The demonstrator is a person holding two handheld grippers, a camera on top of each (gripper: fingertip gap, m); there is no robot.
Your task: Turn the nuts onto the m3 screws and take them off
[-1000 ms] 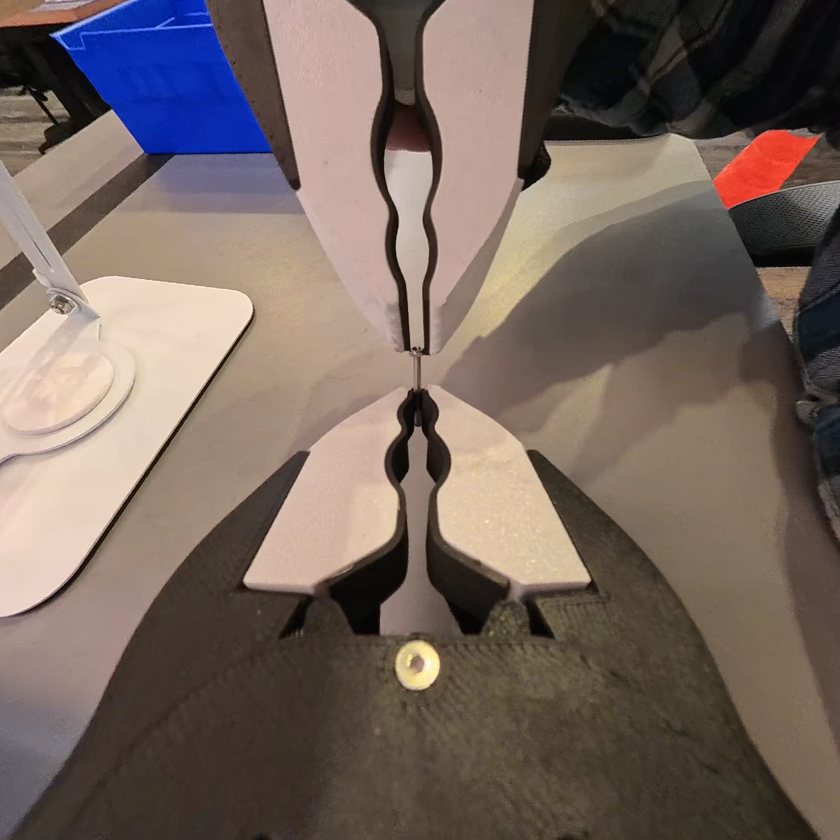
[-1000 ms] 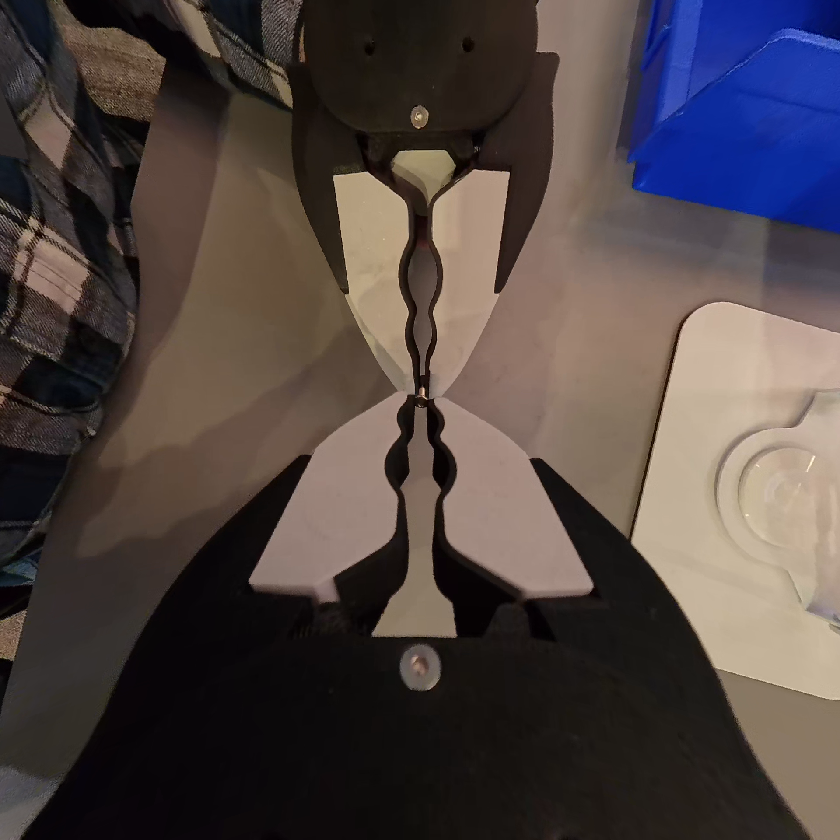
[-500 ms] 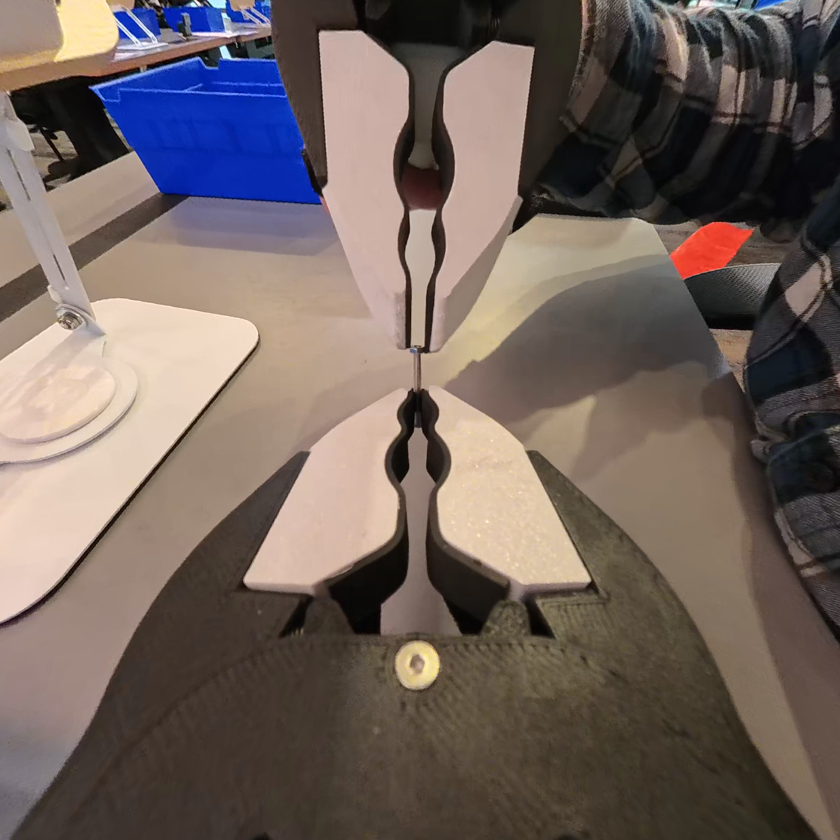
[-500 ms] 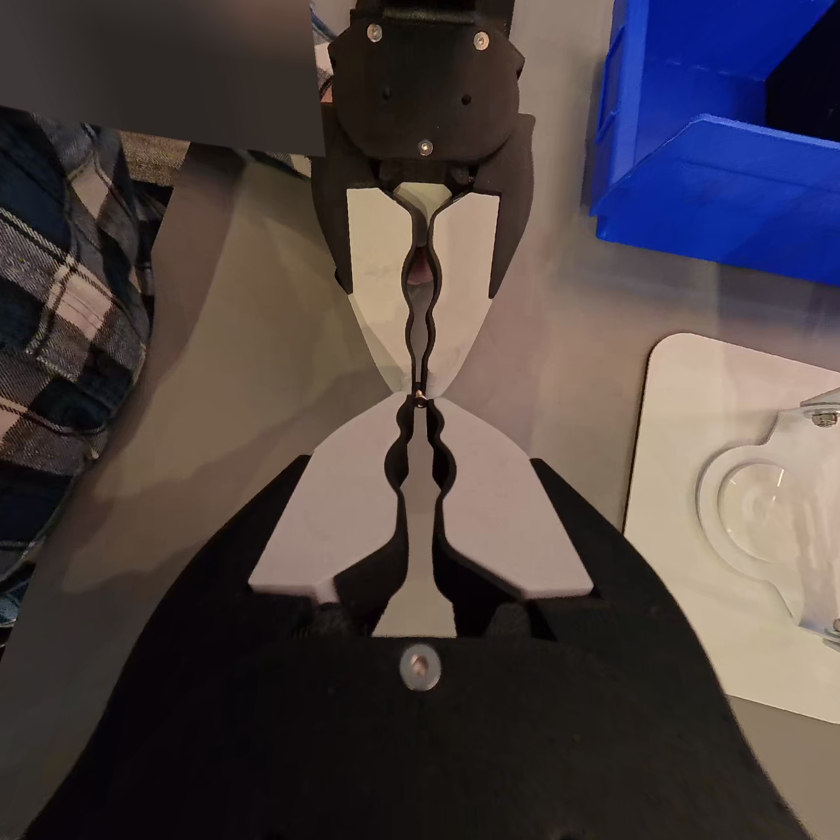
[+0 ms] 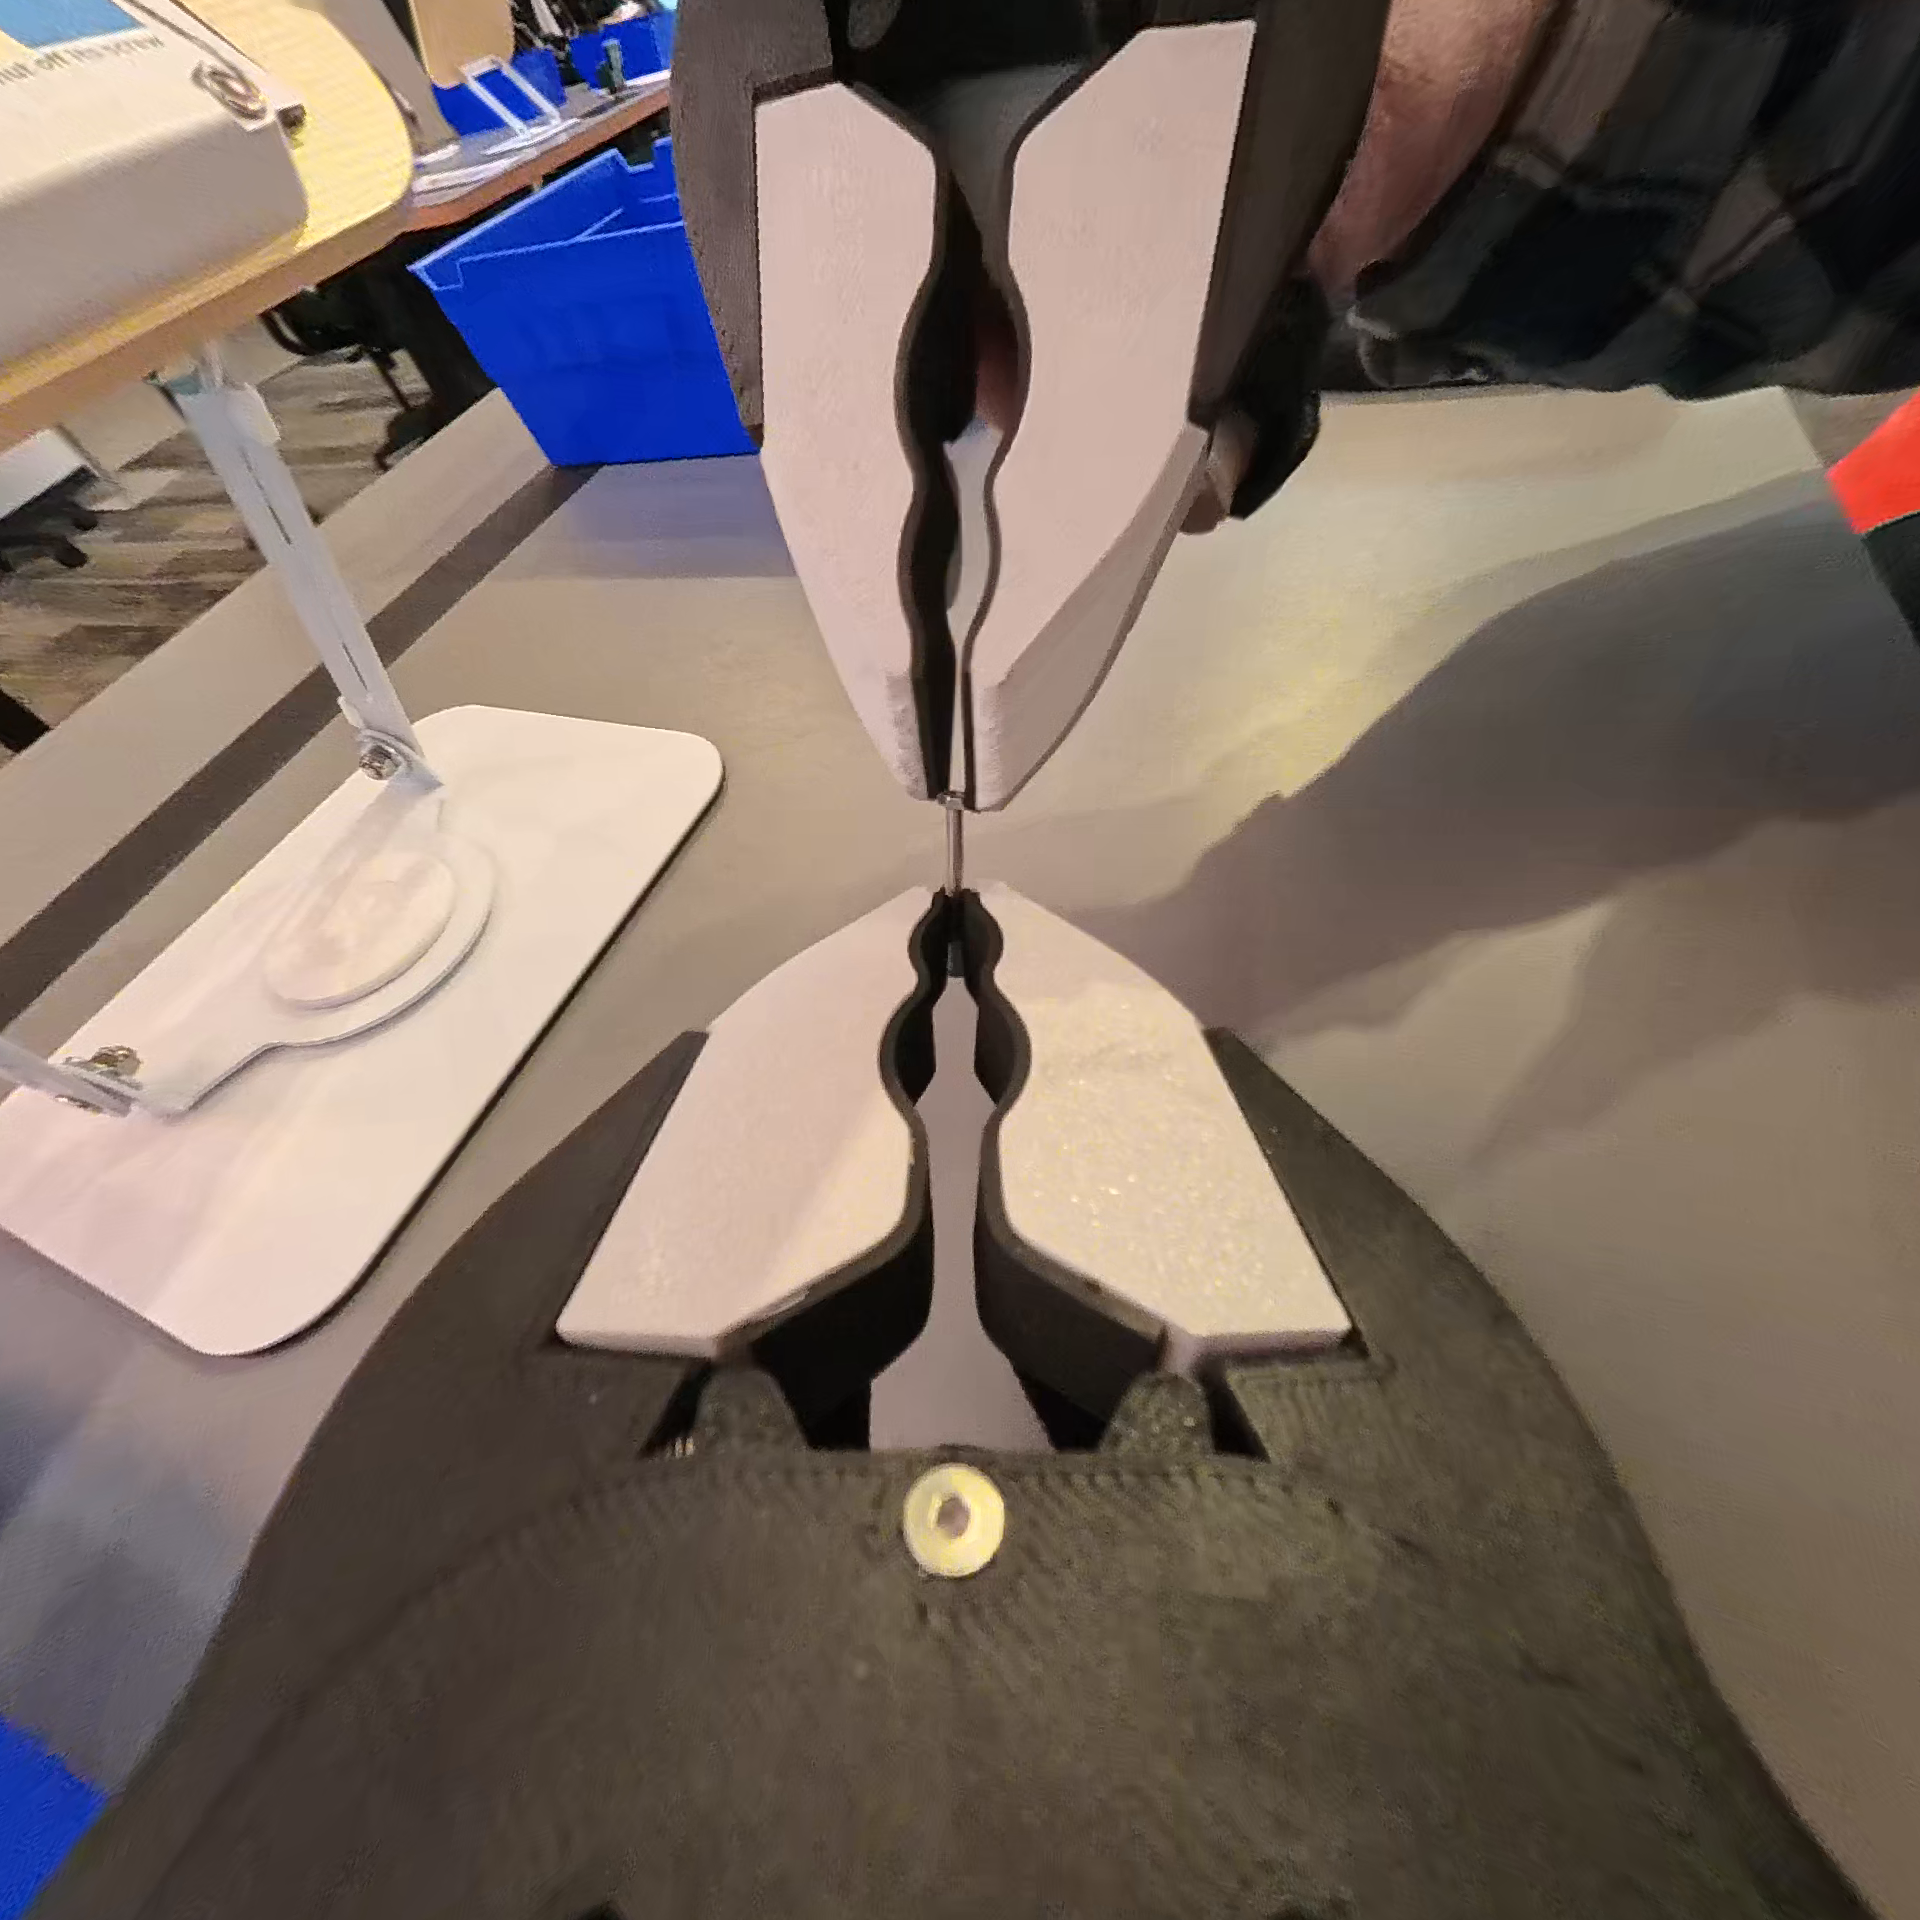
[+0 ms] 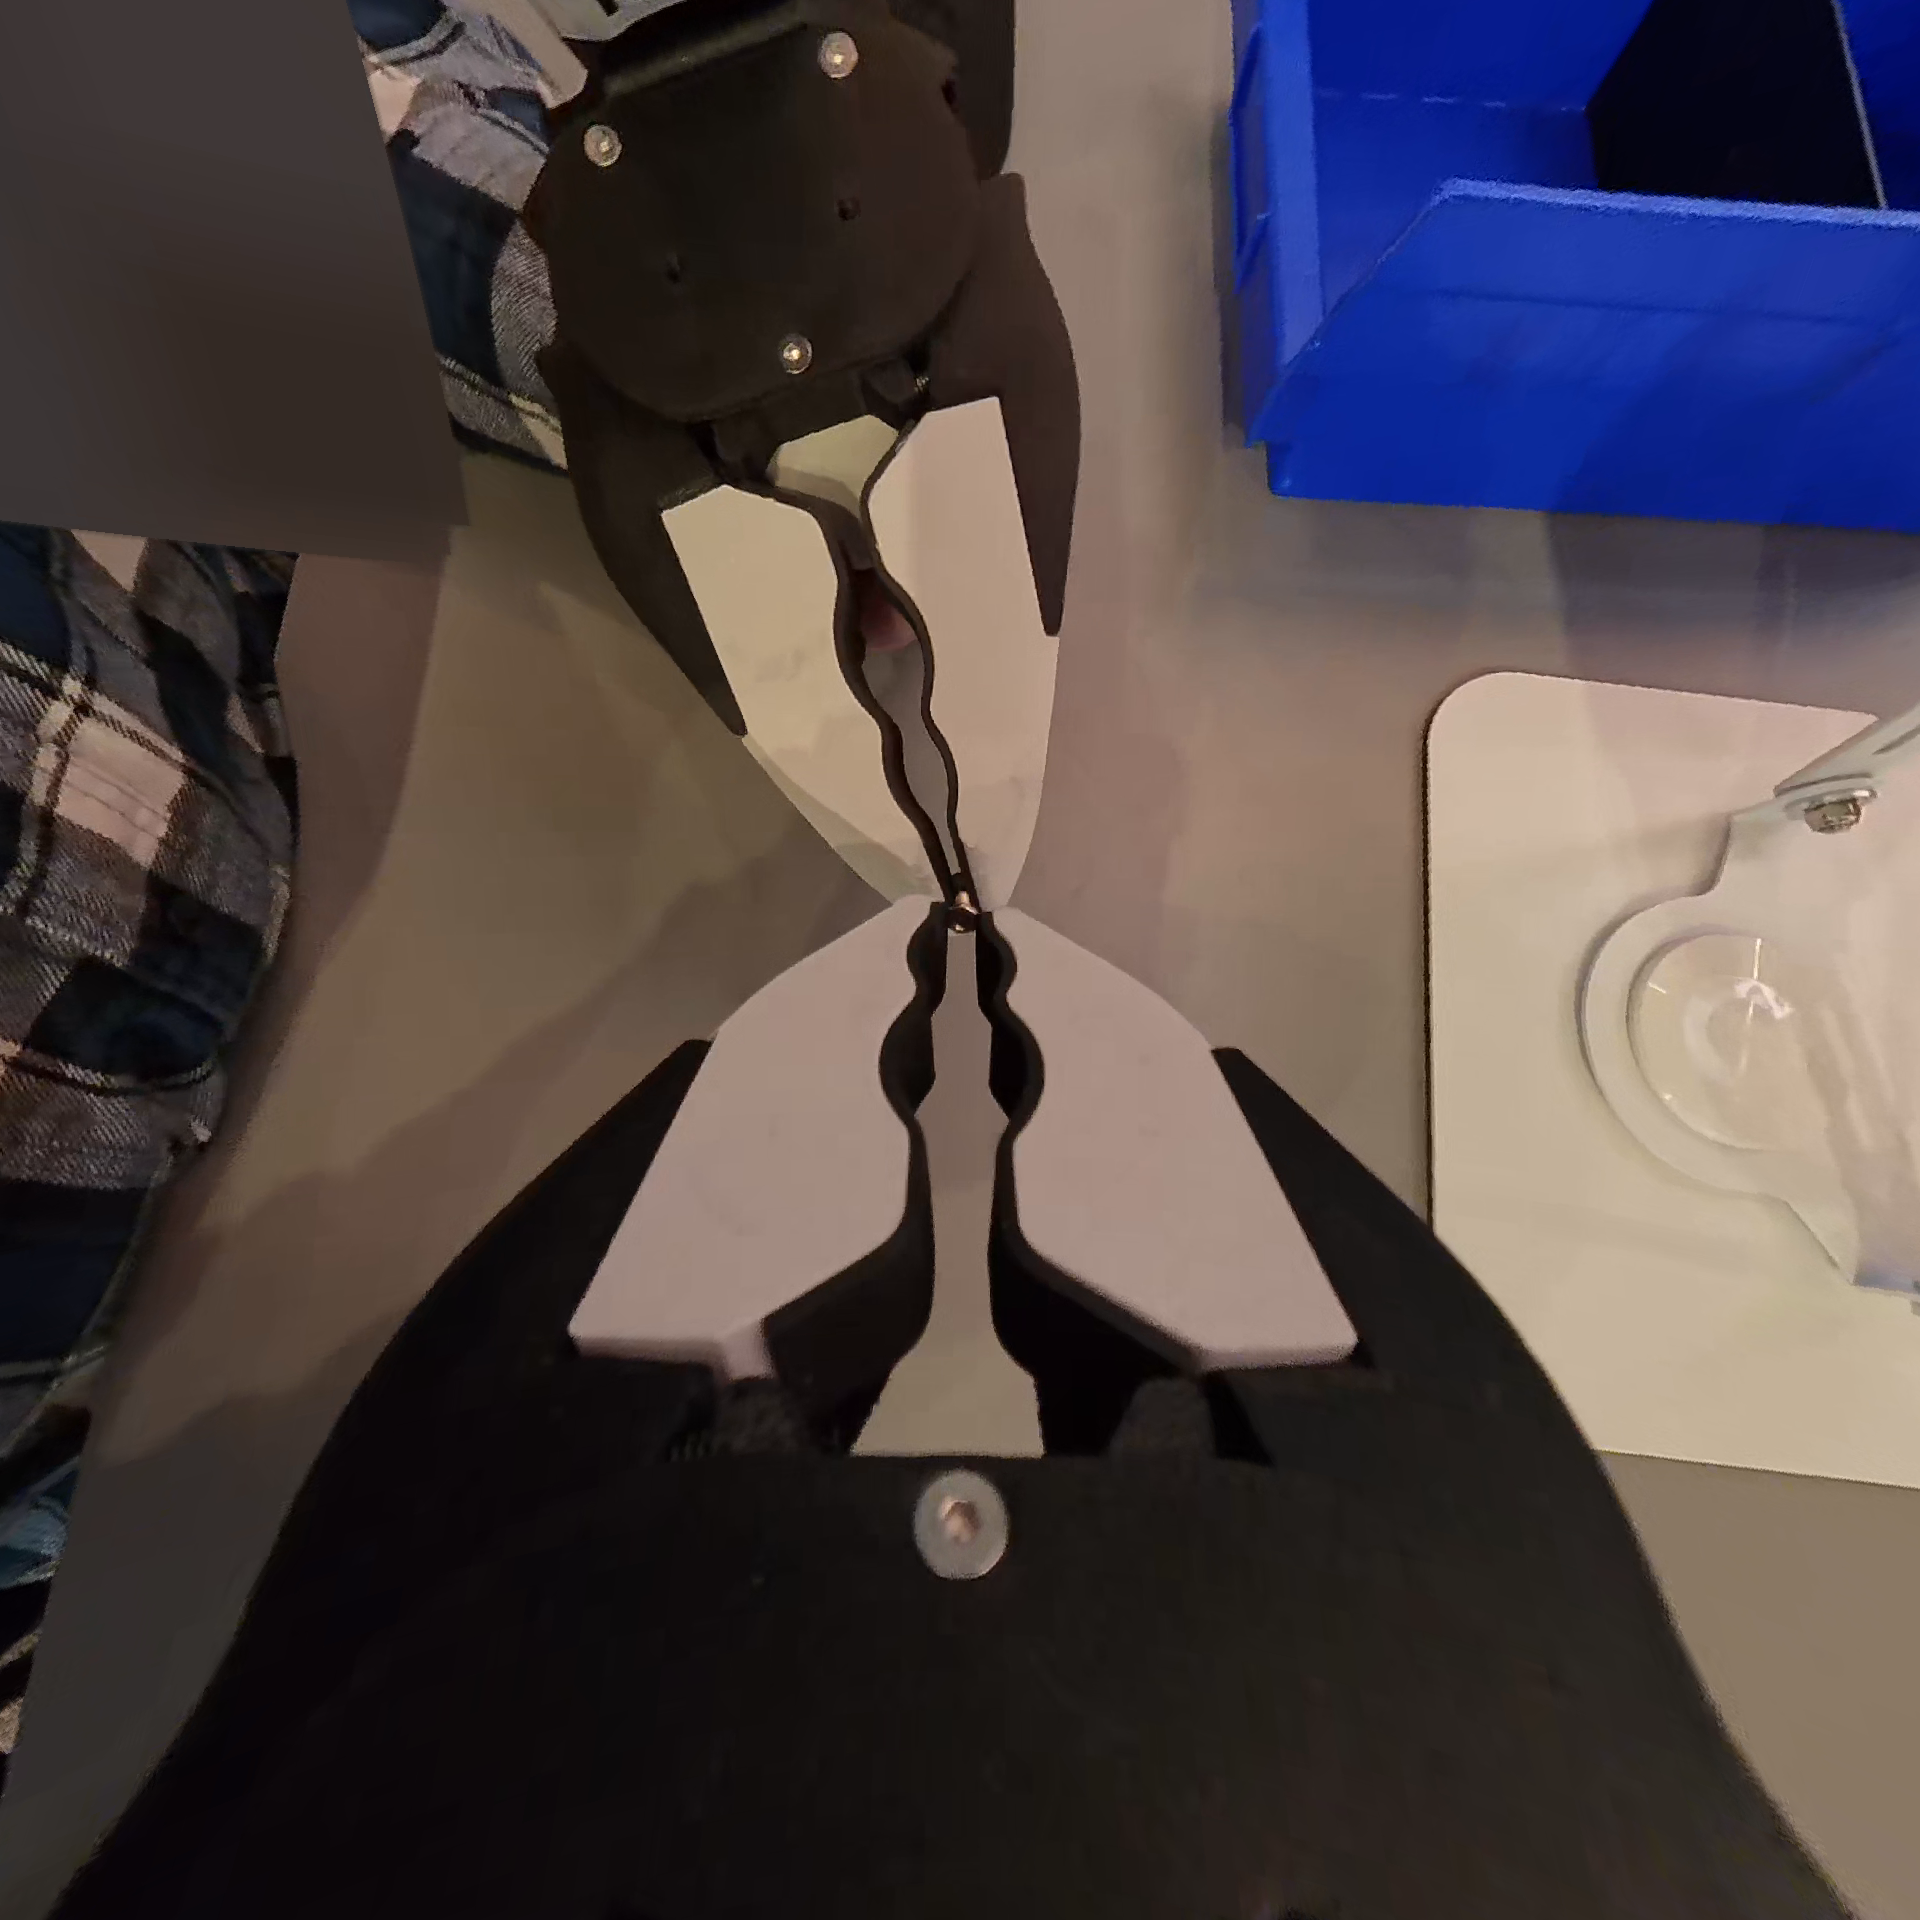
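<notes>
Grippers (image 5: 952,896) black, finger faces (image 5: 790,1164) pale grey-white; silver pin (image 5: 952,852) between tips; table (image 5: 1299,748) grey-brown with dark stripe (image 5: 312,665); bin (image 6: 1558,343) bright blue; stand base (image 5: 343,997) white, clear disc (image 6: 1714,1060) on it; sleeve (image 6: 114,852) plaid in navy, grey, white; red-orange patch (image 5: 1881,473) at edge; screw (image 5: 954,1536) silver

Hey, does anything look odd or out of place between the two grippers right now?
One thing: a thin metal pin hangs in mid-air above the grey table, bridging the tips of the left gripper and the right gripper. Each gripper pinches one end. Nothing looks spilled or damaged.
</notes>
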